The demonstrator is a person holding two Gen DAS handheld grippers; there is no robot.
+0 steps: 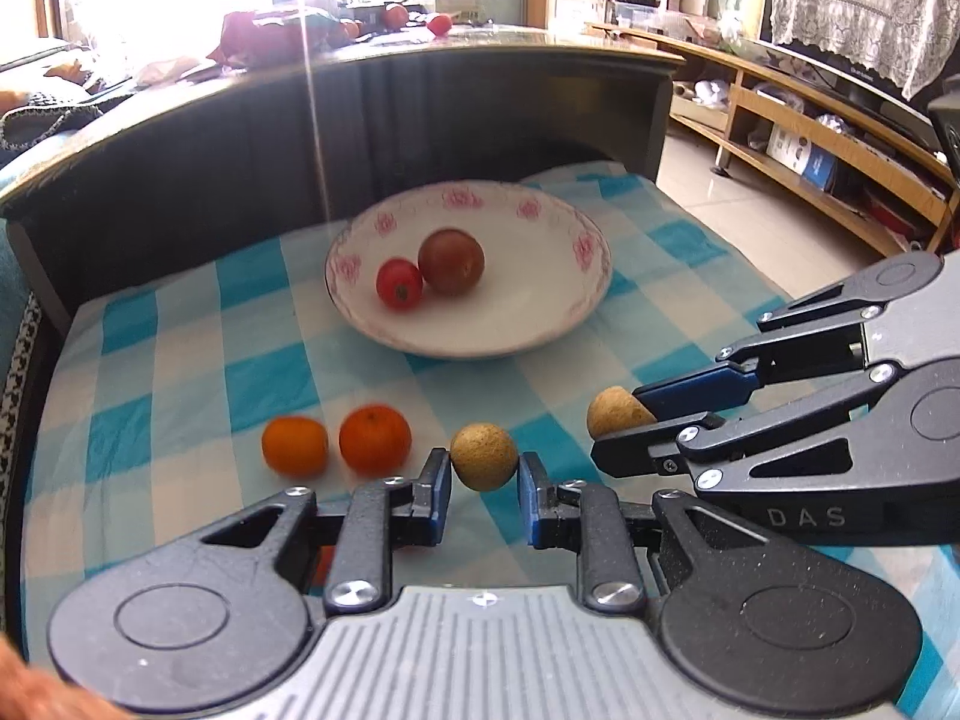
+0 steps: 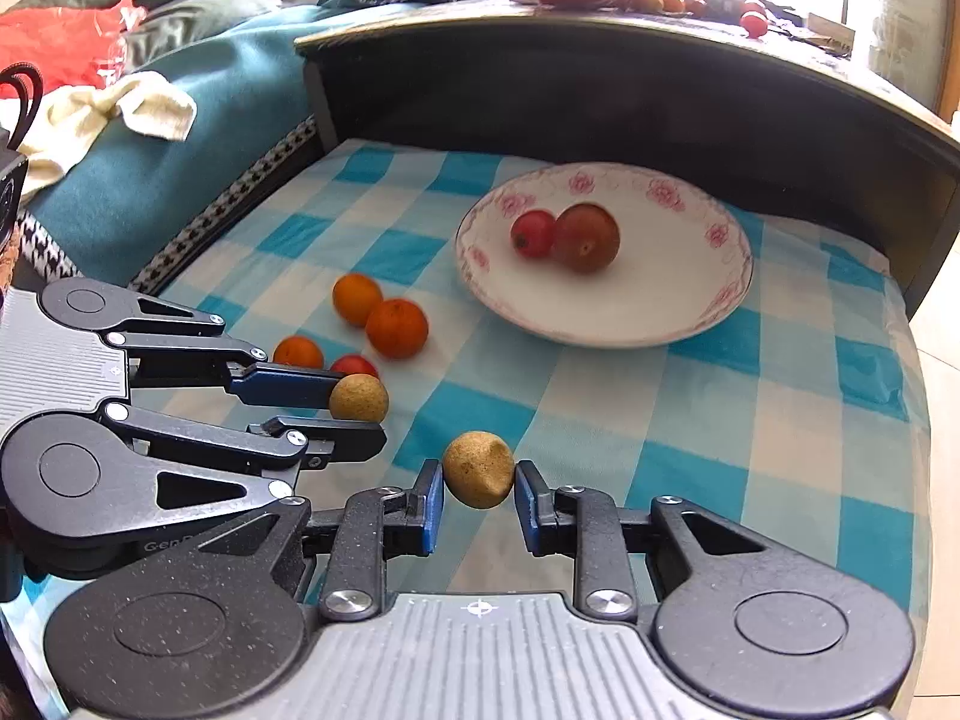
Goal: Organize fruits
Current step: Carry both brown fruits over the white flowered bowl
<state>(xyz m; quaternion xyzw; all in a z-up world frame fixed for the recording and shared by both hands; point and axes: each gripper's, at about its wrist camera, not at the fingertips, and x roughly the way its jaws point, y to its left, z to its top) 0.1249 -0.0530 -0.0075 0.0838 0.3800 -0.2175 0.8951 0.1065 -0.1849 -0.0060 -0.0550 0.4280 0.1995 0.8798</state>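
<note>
A white bowl with pink flowers (image 1: 540, 324) (image 2: 690, 312) holds a small red tomato (image 1: 399, 283) (image 2: 532, 232) and a dark red plum (image 1: 451, 261) (image 2: 586, 237). My left gripper (image 1: 485, 468) (image 2: 360, 414) is shut on a tan round fruit (image 1: 483, 456) (image 2: 358, 398) just above the checked cloth. My right gripper (image 2: 479, 480) (image 1: 624, 420) is shut on a second tan fruit (image 2: 479, 469) (image 1: 618, 411). Two oranges (image 1: 294, 445) (image 1: 375, 439) lie left of the left gripper.
A blue and white checked cloth (image 1: 180, 372) (image 2: 720, 420) covers the low table. In the right wrist view a third orange (image 2: 298, 352) and a red fruit (image 2: 354, 365) lie behind the left gripper. A dark raised wall (image 1: 240, 168) (image 2: 600, 96) stands behind the bowl.
</note>
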